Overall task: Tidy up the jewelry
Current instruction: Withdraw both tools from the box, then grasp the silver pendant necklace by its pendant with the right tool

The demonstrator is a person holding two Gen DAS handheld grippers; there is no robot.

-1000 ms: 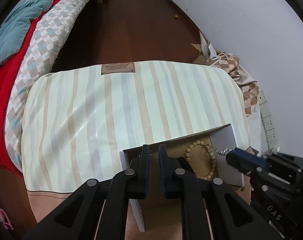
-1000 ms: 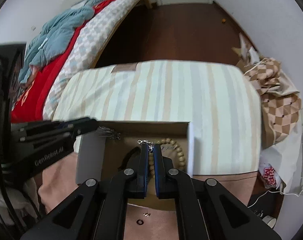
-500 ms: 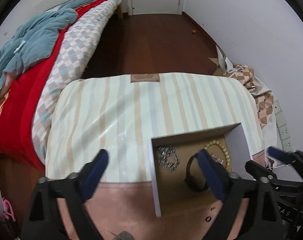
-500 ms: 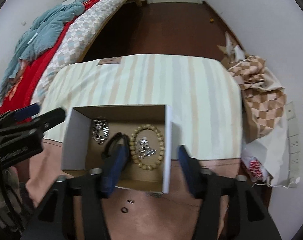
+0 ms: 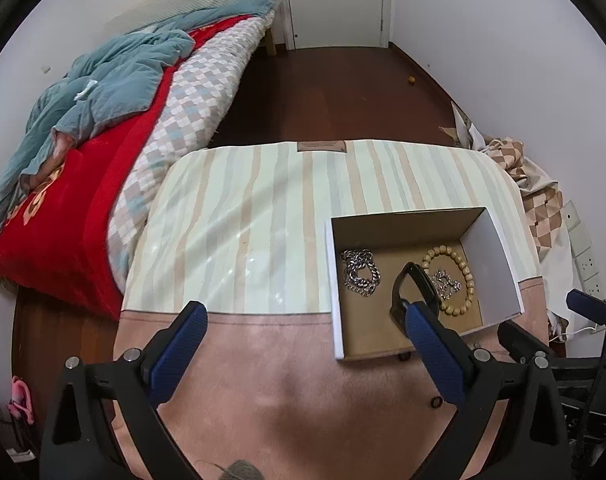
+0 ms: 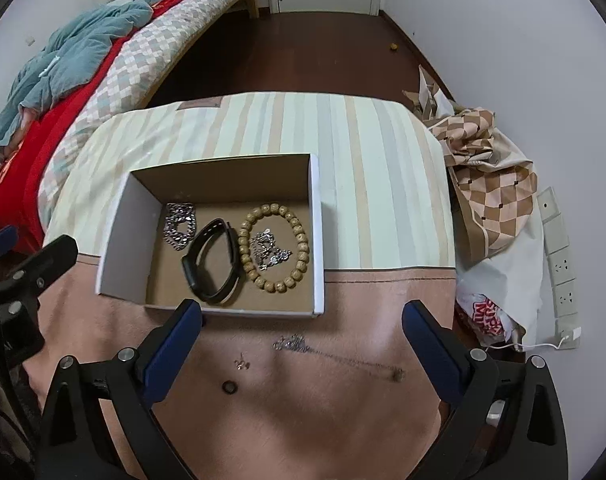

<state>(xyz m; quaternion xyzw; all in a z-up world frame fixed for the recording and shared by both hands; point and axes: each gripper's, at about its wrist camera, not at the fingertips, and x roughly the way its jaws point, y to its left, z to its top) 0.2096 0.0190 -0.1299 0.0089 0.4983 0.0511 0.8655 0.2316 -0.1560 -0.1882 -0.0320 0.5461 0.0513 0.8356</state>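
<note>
Left wrist view: the left gripper point(image 5: 303, 330) is spread wide and holds nothing, its blue-padded fingers point(image 5: 179, 338) hovering over the pink near part of the striped cloth-covered worktop point(image 5: 243, 240). To its right sits a white open-topped cardboard box point(image 5: 499, 256) with a brown floor. Inside lie a silver curb-link chain point(image 5: 359, 270) at the left, a black rubber wristband point(image 5: 419, 284) in the middle, and a tan wooden bead bracelet point(image 5: 463, 276) at the right, which encircles a small silver pendant chain point(image 5: 447, 282). A small black ring point(image 5: 436, 402) lies on the pink cloth in front of the box. A bed with a red blanket point(image 5: 63, 216) stands to the left.

Right wrist view: the right gripper point(image 6: 303, 320) is likewise released and empty, its fingers on either side of a thin silver necklace point(image 6: 335, 354) that lies stretched on the pink cloth just in front of the box point(image 6: 318, 240). Near it lie a tiny silver earring point(image 6: 242, 364) and the black ring point(image 6: 229, 387). In the box, the curb chain point(image 6: 179, 226), the wristband point(image 6: 213, 262), the bead bracelet point(image 6: 275, 248) and the pendant chain point(image 6: 269, 250) rest as four separate pieces. The left gripper's black finger point(image 6: 51, 258) shows at the left edge, beside the box.
</note>
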